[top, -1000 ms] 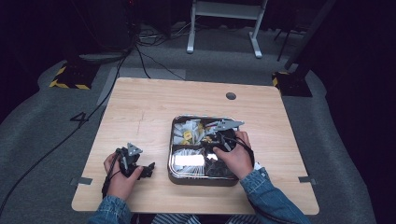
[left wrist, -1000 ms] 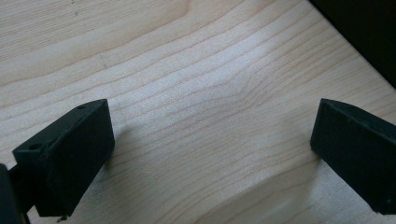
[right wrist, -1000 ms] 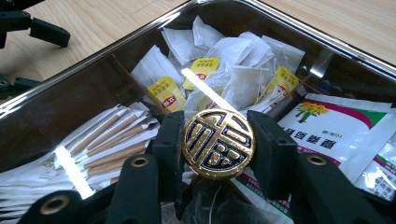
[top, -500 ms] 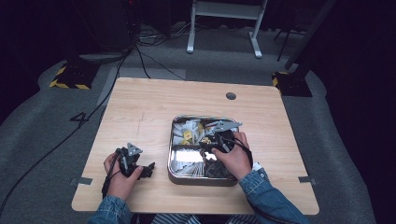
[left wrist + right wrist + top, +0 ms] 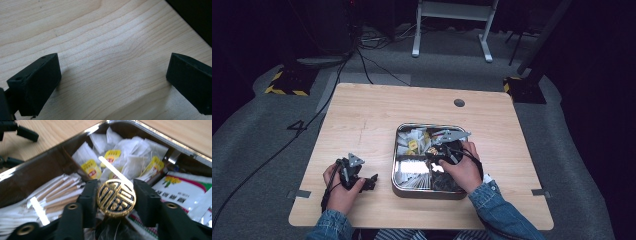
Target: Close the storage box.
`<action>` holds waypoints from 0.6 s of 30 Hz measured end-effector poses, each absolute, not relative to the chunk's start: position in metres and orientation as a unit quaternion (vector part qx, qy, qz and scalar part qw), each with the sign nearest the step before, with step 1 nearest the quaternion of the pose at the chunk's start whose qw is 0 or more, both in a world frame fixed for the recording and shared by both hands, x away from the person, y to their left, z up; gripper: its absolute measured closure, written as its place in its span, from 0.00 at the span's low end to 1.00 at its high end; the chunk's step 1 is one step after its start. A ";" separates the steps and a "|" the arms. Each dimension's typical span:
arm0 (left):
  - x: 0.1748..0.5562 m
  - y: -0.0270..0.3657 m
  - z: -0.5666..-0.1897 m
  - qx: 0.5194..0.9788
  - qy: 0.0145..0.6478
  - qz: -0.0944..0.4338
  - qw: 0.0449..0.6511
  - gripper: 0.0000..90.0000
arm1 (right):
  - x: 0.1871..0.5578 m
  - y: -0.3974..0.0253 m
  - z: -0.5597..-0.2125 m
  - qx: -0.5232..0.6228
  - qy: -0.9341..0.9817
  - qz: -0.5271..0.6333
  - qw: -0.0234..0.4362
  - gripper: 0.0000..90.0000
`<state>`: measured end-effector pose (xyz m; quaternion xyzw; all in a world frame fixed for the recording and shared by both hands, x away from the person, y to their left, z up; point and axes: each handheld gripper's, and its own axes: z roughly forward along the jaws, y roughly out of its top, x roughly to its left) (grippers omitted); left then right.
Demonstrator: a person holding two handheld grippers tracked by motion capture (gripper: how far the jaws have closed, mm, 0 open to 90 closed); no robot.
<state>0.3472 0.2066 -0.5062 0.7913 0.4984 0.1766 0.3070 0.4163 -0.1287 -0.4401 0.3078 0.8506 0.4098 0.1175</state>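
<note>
The right gripper (image 5: 116, 202) held a round gold badge (image 5: 116, 198) by its edges over the metal tin (image 5: 404, 187). Pinched so thinly, it could slip and drop among the tea bags (image 5: 132, 167). The left gripper (image 5: 112, 82) sat wide and empty on the surface (image 5: 105, 37).

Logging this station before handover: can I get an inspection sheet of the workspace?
Surface: wooden table, round hole near the far edge.
Job's things: metal tray holding tea bags, wrapped sticks and sachets; gold round medallion clamped in the right tool.
Clutter: nothing seen.
Grippers: left tool open over bare wood; right tool shut over the tray.
Cables: black cable trailing across the floor.
Surroundings: grey floor, white stand, hazard-striped blocks.
</note>
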 end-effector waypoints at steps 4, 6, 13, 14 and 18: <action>0.347 0.207 -0.506 0.791 0.498 0.177 0.307 0.00 | 0.417 -0.132 -0.435 0.308 0.848 0.415 0.116 0.56; 0.347 0.207 -0.506 0.791 0.498 0.177 0.307 0.00 | 0.417 -0.134 -0.431 0.307 0.847 0.419 0.118 0.55; 0.347 0.207 -0.506 0.791 0.498 0.176 0.307 0.00 | 0.416 -0.143 -0.412 0.306 0.837 0.438 0.119 0.50; 0.347 0.207 -0.506 0.791 0.498 0.177 0.307 0.00 | 0.415 -0.145 -0.410 0.305 0.836 0.441 0.120 0.50; 0.347 0.207 -0.506 0.791 0.498 0.177 0.307 0.00 | 0.413 -0.153 -0.399 0.301 0.834 0.446 0.126 0.49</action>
